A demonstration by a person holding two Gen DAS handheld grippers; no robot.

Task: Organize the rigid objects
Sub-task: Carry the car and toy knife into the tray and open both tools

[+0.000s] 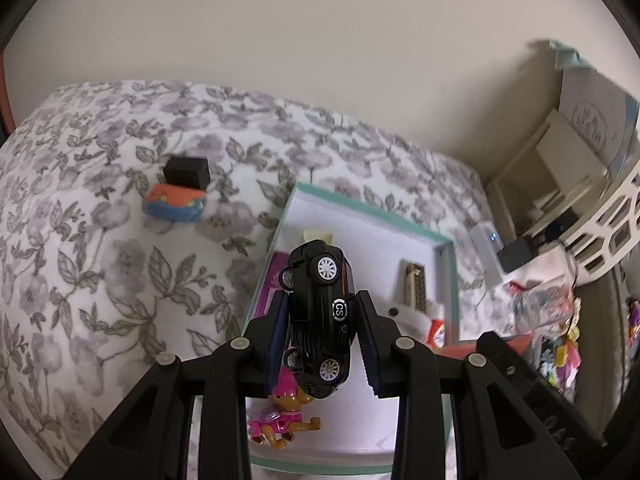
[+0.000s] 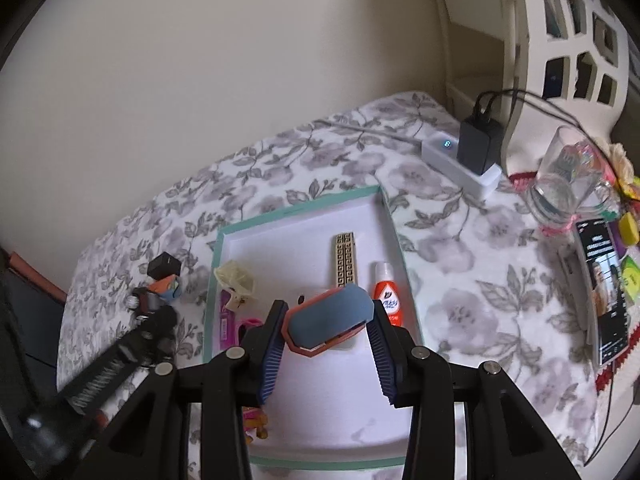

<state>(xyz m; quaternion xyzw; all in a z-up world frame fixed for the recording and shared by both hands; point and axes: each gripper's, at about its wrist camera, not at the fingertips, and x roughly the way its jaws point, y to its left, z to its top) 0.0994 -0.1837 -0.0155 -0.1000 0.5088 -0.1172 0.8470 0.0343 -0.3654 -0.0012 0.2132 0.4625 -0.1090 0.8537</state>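
My left gripper (image 1: 322,312) is shut on a black toy car (image 1: 320,312), held on its side above the white tray with a teal rim (image 1: 368,210). My right gripper (image 2: 328,322) is shut on a blue and orange block (image 2: 330,318), held above the same tray (image 2: 298,208). In the tray lie a pink toy dog (image 1: 280,420), a gold patterned strip (image 2: 345,258), a red and white tube (image 2: 387,298), a cream hair clip (image 2: 236,280) and a pink packet (image 2: 227,324). A black cube (image 1: 187,171) and a blue and orange toy (image 1: 175,202) lie on the floral cloth left of the tray.
A white power strip (image 2: 460,160) with a black adapter (image 2: 480,140) sits right of the tray. A glass mug (image 2: 560,184), a phone (image 2: 606,292) and a white lattice basket (image 2: 576,40) stand at the right. The left gripper's arm (image 2: 116,360) shows at lower left.
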